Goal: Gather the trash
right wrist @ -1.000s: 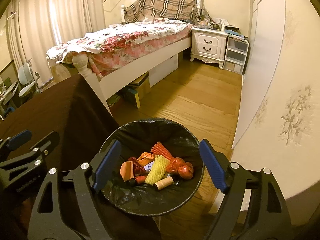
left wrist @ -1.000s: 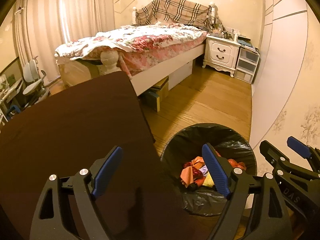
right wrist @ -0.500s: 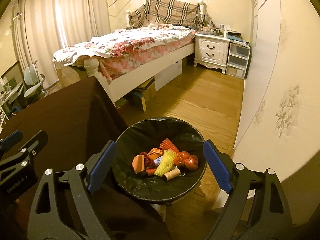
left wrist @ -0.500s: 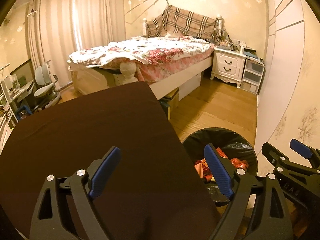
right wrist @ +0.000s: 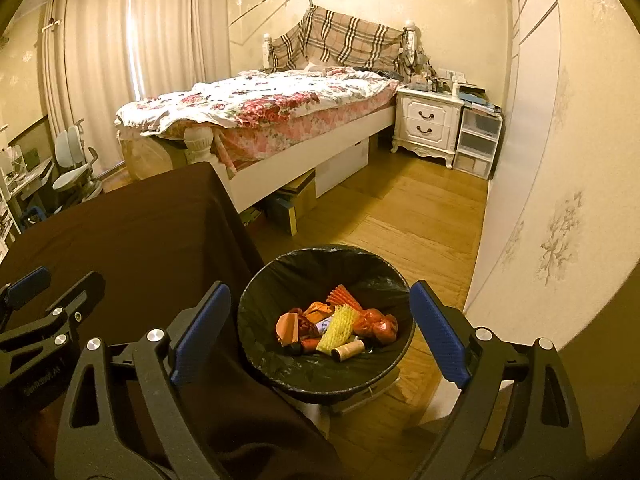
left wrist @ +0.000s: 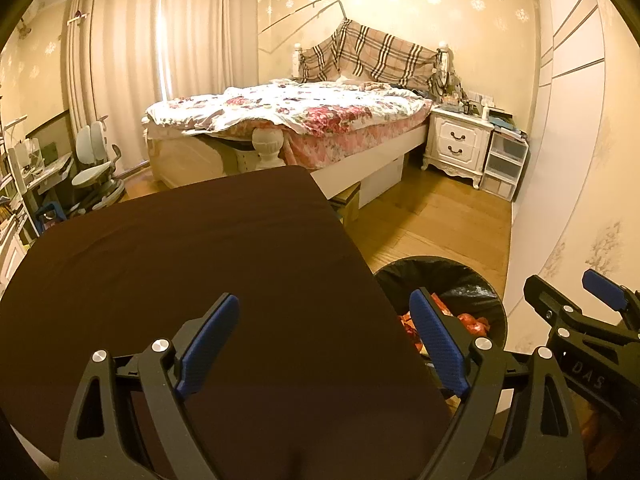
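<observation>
A black-lined trash bin (right wrist: 320, 264) stands on the wooden floor beside the brown-clothed table (right wrist: 140, 232). Inside lie a yellow foam net (right wrist: 338, 328), a thread spool (right wrist: 350, 350), crumpled orange paper (right wrist: 288, 324) and a red bag (right wrist: 376, 320). My right gripper (right wrist: 320, 286) hovers above the bin; its jaws are opening, with nothing between them. My left gripper (left wrist: 324, 298) is open and empty over the table (left wrist: 200, 260), with the bin (left wrist: 440, 272) at its right, partly hidden by the table edge. Each gripper also shows at the other view's side edge.
A bed (left wrist: 304, 120) with a floral quilt stands behind the table, with boxes (right wrist: 296, 200) beneath it. A white nightstand (left wrist: 456, 144) and plastic drawers (left wrist: 504, 168) stand by the far wall. A wall (right wrist: 540, 220) runs close on the bin's right. A desk chair (left wrist: 96, 168) is at far left.
Both grippers have drawn back and risen. In the left view the table now fills more of the picture and the bin has slid right. Both pairs of jaws stand slightly wider.
</observation>
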`<state>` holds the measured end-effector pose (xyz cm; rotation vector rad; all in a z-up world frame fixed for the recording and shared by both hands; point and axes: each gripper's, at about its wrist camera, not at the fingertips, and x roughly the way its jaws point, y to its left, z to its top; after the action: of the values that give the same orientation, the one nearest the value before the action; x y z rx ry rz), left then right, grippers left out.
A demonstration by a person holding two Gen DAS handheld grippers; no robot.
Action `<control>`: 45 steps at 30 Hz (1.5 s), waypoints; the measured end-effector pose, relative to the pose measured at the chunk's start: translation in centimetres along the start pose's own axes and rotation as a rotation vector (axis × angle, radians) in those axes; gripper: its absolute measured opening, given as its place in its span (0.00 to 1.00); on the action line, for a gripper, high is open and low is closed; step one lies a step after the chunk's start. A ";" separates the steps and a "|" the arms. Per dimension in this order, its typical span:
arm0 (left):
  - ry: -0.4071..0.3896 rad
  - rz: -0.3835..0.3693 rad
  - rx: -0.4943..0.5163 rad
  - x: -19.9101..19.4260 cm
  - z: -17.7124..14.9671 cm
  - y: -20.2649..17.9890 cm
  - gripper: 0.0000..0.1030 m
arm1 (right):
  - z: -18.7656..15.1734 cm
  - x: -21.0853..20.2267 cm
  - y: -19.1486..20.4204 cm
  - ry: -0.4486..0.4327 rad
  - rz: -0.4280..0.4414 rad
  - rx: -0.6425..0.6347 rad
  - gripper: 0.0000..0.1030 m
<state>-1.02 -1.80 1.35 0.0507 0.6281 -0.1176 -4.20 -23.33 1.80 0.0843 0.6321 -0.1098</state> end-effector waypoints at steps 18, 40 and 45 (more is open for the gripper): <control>-0.001 -0.004 -0.021 -0.3 -0.8 0.1 0.84 | -0.5 0.0 0.5 0.005 -0.003 -0.007 0.87; -0.002 -0.006 -0.024 -0.3 -0.6 0.6 0.84 | -0.5 0.0 0.7 0.003 -0.004 -0.008 0.87; -0.002 -0.006 -0.023 -0.3 -0.6 0.6 0.84 | -0.5 0.0 0.7 0.003 -0.005 -0.009 0.87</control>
<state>-1.59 -1.15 1.04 0.0262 0.6276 -0.1160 -4.45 -22.59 1.42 0.0745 0.6361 -0.1114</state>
